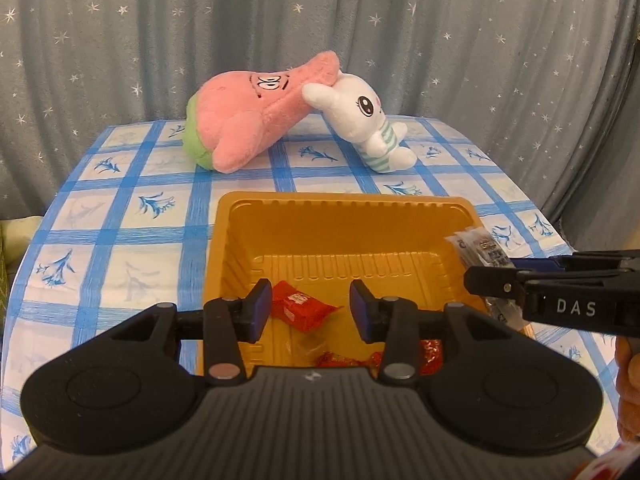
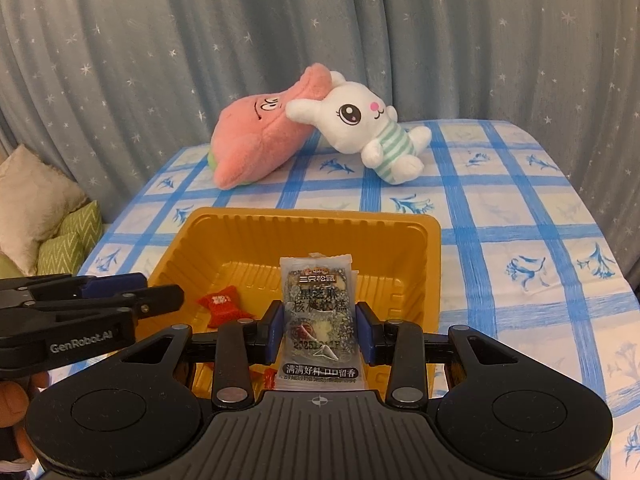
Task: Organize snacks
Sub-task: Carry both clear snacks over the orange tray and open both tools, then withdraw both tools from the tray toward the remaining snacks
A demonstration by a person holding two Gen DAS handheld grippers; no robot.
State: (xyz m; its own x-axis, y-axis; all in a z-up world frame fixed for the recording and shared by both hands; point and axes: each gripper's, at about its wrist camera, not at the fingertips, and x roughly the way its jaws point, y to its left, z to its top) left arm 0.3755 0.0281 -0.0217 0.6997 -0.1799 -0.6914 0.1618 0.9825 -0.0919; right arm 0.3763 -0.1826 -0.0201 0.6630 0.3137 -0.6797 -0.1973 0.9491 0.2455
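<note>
A yellow plastic tray [image 1: 344,204] [image 2: 304,220] sits on the blue-checked tablecloth. A red snack packet [image 1: 304,308] [image 2: 224,304] and smaller red wrapped sweets [image 1: 430,354] lie on its floor. My left gripper [image 1: 306,306] is open and empty, its pads on either side of the red packet, just above it. My right gripper [image 2: 318,330] is shut on a clear snack packet with black sesame filling [image 2: 318,316] and holds it upright over the tray's near right side. That packet also shows in the left wrist view [image 1: 478,250].
A pink star plush [image 1: 256,116] [image 2: 260,140] and a white rabbit plush [image 1: 368,120] [image 2: 368,128] lie at the back of the table [image 2: 520,216]. Grey starred curtains hang behind. Cushions [image 2: 40,216] lie off the table's left edge.
</note>
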